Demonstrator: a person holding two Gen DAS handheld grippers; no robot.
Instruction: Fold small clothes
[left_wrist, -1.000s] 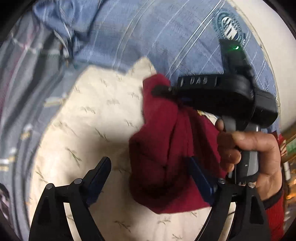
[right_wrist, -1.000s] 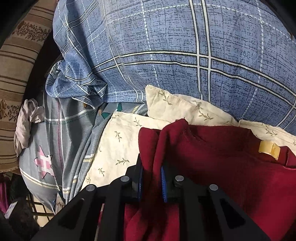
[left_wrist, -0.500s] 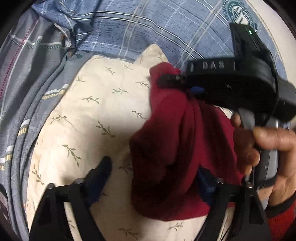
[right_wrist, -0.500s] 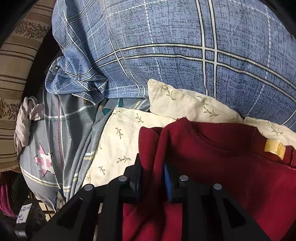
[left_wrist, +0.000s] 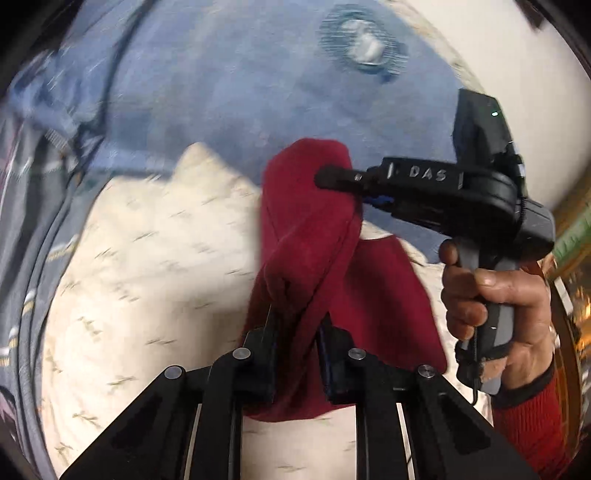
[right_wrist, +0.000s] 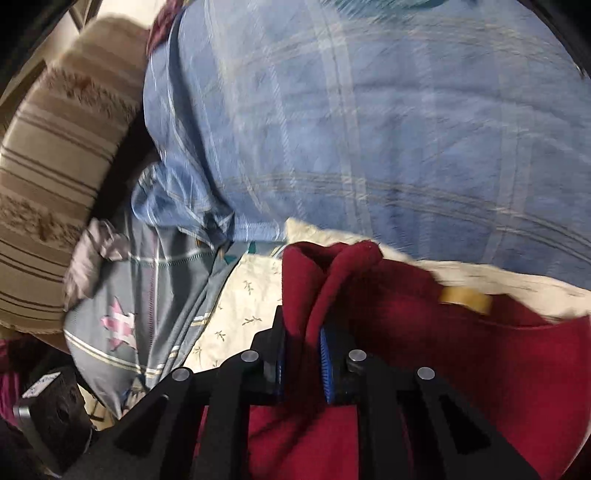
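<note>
A small dark red garment (left_wrist: 310, 236) hangs bunched above a cream cloth with leaf print (left_wrist: 155, 266). My left gripper (left_wrist: 297, 343) is shut on a lower fold of the garment. My right gripper (right_wrist: 303, 350) is shut on an upper edge of the same garment (right_wrist: 461, 350); a tan label (right_wrist: 465, 297) shows near its neckline. In the left wrist view the right gripper (left_wrist: 332, 177) pinches the top of the garment, held by a hand (left_wrist: 491, 310).
A blue plaid duvet (right_wrist: 369, 129) lies behind the cream cloth. A grey sheet with a pink star (right_wrist: 122, 325) lies at the left, next to a brown striped cushion (right_wrist: 48, 155). A black device (right_wrist: 48, 410) sits at the lower left.
My left gripper, open around the garment before, has closed on a fold of it. The right gripper has lifted its held edge higher, and both views are blurred by motion.
</note>
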